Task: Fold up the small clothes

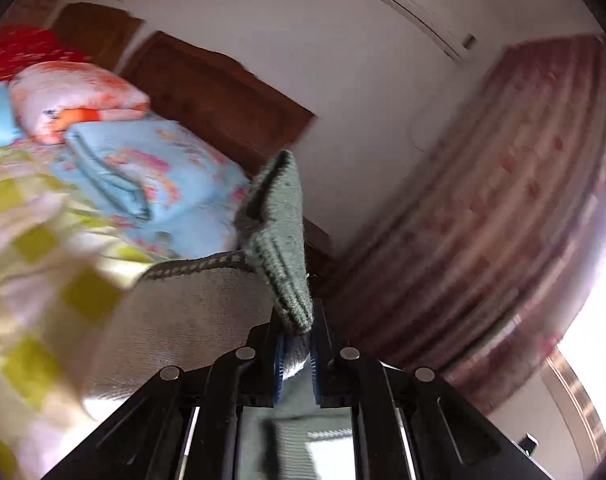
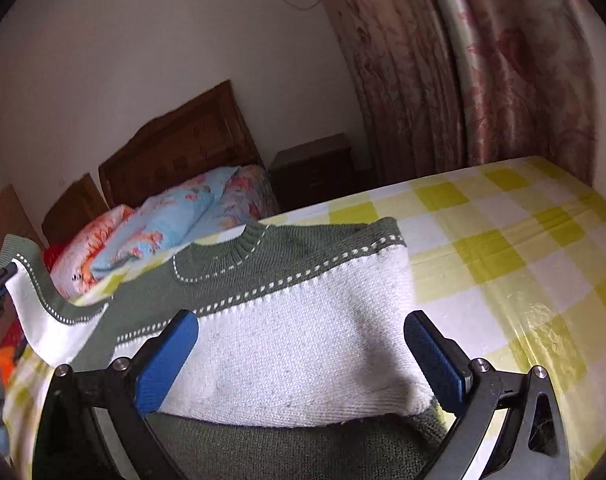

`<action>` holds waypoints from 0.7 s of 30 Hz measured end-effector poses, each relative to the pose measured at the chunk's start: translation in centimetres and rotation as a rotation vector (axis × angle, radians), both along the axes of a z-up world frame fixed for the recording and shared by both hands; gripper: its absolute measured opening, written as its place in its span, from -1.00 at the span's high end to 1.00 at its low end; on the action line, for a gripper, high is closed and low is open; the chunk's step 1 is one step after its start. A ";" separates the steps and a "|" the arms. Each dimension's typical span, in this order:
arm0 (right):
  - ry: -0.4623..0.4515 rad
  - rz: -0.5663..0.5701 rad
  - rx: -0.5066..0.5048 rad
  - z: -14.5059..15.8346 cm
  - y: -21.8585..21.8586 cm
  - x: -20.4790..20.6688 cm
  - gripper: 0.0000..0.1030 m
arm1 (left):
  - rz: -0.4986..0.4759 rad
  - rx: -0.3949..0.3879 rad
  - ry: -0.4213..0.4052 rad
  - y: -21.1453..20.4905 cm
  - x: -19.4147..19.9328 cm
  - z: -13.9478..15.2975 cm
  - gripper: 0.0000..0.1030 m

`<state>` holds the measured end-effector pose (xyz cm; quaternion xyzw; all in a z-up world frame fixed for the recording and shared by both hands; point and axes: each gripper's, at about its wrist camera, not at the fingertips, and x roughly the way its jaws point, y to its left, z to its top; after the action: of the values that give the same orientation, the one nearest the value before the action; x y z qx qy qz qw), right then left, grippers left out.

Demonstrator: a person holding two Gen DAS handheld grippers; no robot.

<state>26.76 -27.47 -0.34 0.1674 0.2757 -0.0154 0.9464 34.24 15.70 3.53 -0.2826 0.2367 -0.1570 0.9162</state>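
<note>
Room: a bedroom with a white wall, a dark wooden headboard [image 2: 175, 148], floral curtains [image 2: 483, 80] and a bed spread with a yellow-and-white checked sheet [image 2: 503, 248].
Task's thing: a small knitted sweater [image 2: 295, 328], white in the body with a green yoke and ribbed collar, lies across the sheet in front of me.
Left gripper [image 1: 296, 354]: from its own camera I see both blue pads pressed together on a green ribbed cuff of the sweater, which stands up above the jaws while the pale knit trails off to the left.
Right gripper [image 2: 301, 354]: its blue pads stand wide apart over the white body of the sweater, one at each side, pressing on nothing.
Right view only: the whole neckline and dotted trim, a dark bedside cabinet [image 2: 315, 168], and the lifted sleeve at the far left edge, where a bit of the left gripper shows.
Left view only: a wall air conditioner [image 1: 427, 20] and bright window light at the right; this picture is blurred.
Both views: folded floral bedding [image 2: 175, 224] piled by the headboard.
</note>
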 end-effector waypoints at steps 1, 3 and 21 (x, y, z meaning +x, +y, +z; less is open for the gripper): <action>-0.018 -0.020 0.028 0.1 -0.6 -0.3 -1.00 | -0.090 0.004 0.002 -3.4 0.4 -0.1 0.75; -0.040 -0.050 0.076 0.3 -1.6 -0.7 -1.00 | -0.270 0.012 0.037 -9.8 1.0 -1.7 0.52; 0.035 0.169 0.066 -0.5 0.8 0.7 -1.00 | 0.359 0.020 0.193 -0.1 -9.3 -9.9 0.51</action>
<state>27.50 -26.66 -0.84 0.1744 0.3057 0.0708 0.9333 24.90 15.58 -6.38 -0.3251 0.2709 0.0390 0.9052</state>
